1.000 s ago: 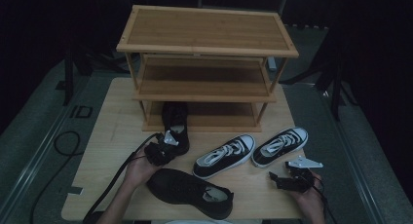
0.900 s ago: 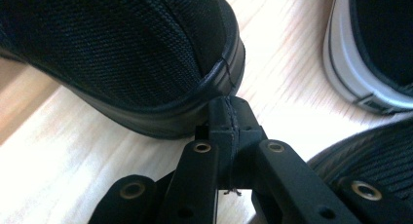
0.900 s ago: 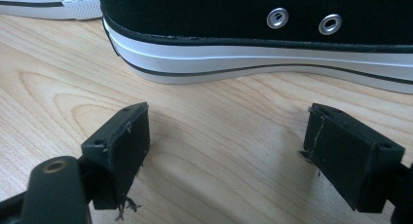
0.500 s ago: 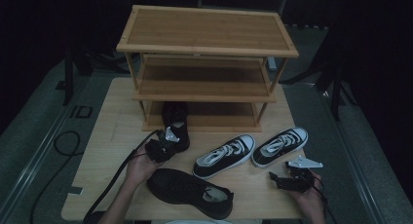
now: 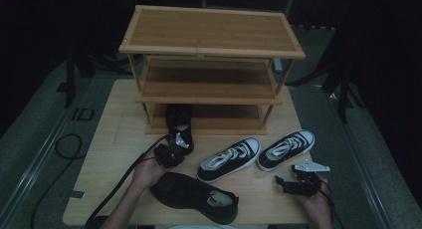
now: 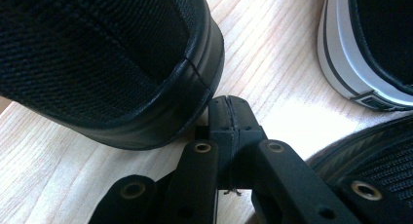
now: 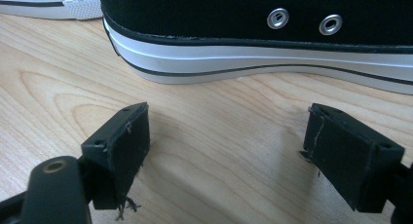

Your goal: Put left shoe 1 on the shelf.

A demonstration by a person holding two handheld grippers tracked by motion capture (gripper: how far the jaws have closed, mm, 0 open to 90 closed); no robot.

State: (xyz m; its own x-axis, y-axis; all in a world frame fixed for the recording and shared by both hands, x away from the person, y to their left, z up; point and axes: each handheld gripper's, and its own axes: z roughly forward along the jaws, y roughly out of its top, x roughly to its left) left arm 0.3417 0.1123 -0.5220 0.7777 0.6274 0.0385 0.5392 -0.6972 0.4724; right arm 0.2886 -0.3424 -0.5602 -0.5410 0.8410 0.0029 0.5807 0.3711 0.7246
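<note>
Dark room, wooden tabletop [image 5: 114, 139]. Left hand-held gripper [image 5: 170, 150] shut, empty, tips at black shoe [image 5: 178, 120] heel; shoe lies lengthwise toward rack [image 5: 209, 69] bottom shelf. Right hand-held gripper [image 5: 293, 183] wide open, empty, beside sneaker [image 5: 286, 149].

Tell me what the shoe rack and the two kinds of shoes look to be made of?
The shoe rack looks like pale wood, possibly bamboo: fine parallel grain, matte finish. The all-black shoe seems to be woven mesh fabric, by its visible weave, over a smooth black rubbery sole edge. The black-and-white sneaker looks like canvas with metal eyelets and a glossy white rubber sole band.
</note>
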